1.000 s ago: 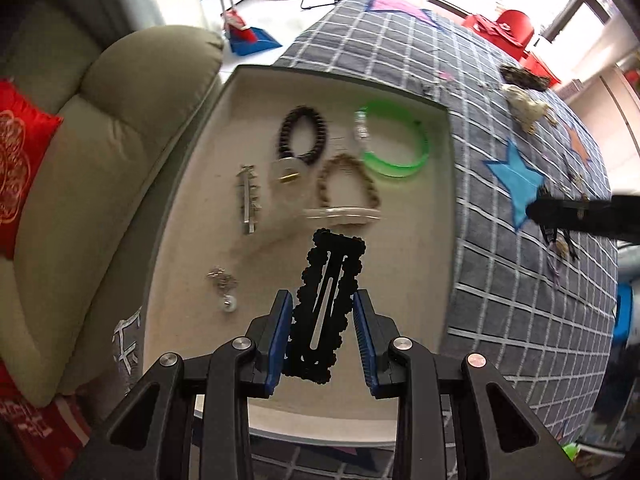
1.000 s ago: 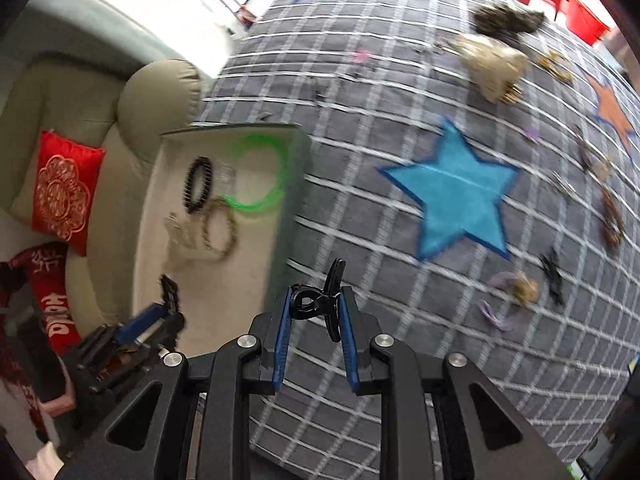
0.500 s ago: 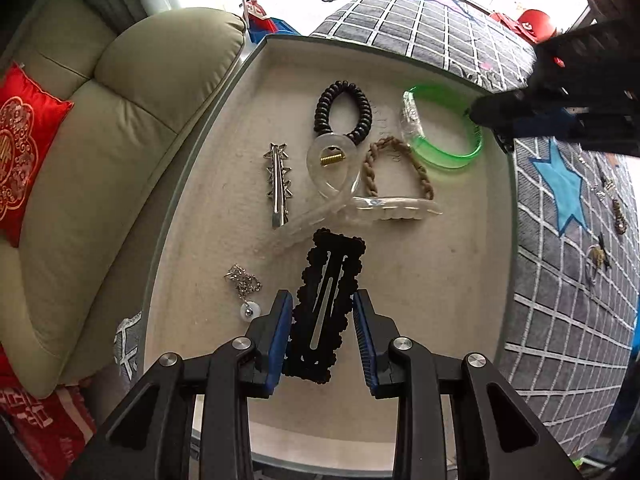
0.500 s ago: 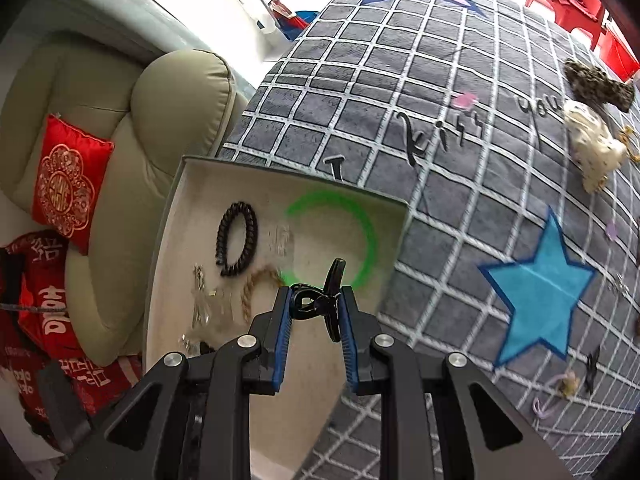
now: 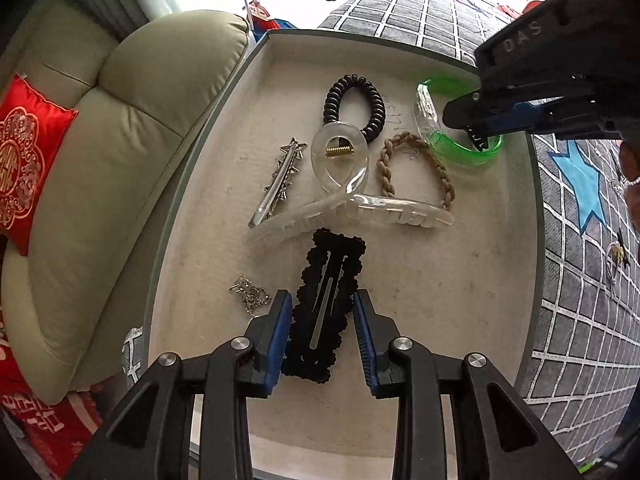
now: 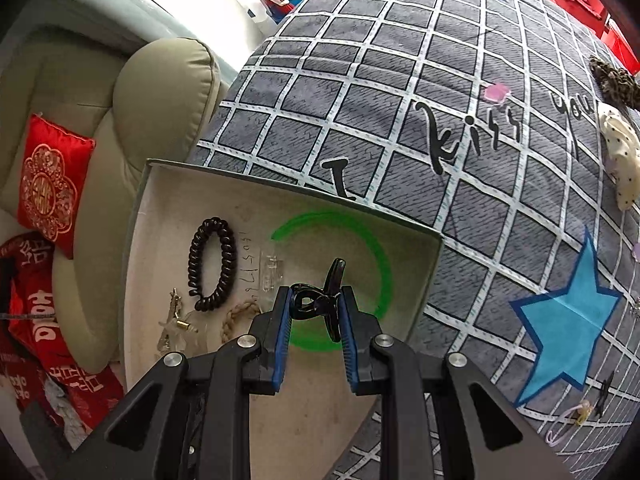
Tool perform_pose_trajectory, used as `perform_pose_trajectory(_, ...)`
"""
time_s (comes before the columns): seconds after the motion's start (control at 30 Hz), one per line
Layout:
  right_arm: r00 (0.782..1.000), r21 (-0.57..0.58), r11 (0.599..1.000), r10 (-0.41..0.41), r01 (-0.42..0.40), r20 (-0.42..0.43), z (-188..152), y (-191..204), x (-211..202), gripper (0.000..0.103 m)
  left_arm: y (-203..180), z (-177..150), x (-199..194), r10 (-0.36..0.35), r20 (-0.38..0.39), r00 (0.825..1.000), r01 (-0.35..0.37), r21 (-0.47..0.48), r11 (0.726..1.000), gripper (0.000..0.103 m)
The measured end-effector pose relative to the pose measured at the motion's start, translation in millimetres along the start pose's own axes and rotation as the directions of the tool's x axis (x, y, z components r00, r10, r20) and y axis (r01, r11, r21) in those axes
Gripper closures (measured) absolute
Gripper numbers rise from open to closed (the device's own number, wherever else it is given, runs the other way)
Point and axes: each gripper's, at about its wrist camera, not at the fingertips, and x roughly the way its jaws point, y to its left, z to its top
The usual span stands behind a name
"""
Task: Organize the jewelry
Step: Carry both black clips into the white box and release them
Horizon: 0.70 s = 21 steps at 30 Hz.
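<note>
A shallow beige tray [image 5: 500,280] [image 6: 168,208] lies on a grey checked cloth. My left gripper [image 5: 322,308] is shut on a black scalloped snap hair clip [image 5: 326,296], held low over the tray's near part. My right gripper [image 6: 314,310] is shut on a small black claw clip [image 6: 324,304] above the green bangle [image 6: 360,232] [image 5: 460,148] at the tray's far right corner; it shows in the left wrist view as the right gripper [image 5: 476,136]. In the tray lie a black coil hair tie [image 5: 354,106], a braided tan band [image 5: 416,168], a clear claw clip [image 5: 352,200], a silver star clip [image 5: 280,176] and a small chain piece [image 5: 250,294].
A beige sofa [image 5: 100,160] with a red cushion [image 5: 24,148] stands left of the tray. On the cloth [image 6: 440,100], right of the tray, lie a cream scrunchie [image 6: 620,156], a dark scrunchie [image 6: 614,80] and small clips [image 6: 576,416] near a blue star.
My right gripper carried the black claw clip leftward from over the cloth to above the green bangle in the tray. My left gripper sank closer to the tray with the snap clip.
</note>
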Motion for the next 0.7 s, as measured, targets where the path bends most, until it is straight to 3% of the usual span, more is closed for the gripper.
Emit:
perform_pose_trajectory(0.13,1.000,-0.006,1.000,-0.002,0.002,0.000,2,2,3,0.077,-5,0,0,0.010,-0.001,1.000,-0.010,0.017,1.000,0.068)
perform_pose_trajectory(0.23,1.000,-0.019,1.000,0.002,-0.002,-0.002,3,5,4,0.077,-10,-1,-3,0.030,0.010,1.000,-0.030,0.025,0.999,0.028)
perform_pose_trajectory(0.33,1.000,-0.013,1.000,0.016,-0.016,-0.005,2,4,3,0.077,-15,-1,-9,0.044,0.037,0.998,-0.045,0.042,0.998,0.027)
perform_pose_trajectory(0.5,1.000,-0.015,1.000,0.025,-0.025,0.003,1,1,-4,0.056,-24,0,-13,0.064,0.040,0.997,-0.066,0.064,0.996,0.027)
perform_pose_trajectory(0.7,0.998,-0.004,0.998,0.058,-0.058,0.033,-2,0,-24,0.041,-26,-1,-17,0.062,0.031,0.998,-0.063,0.060,0.996,0.027)
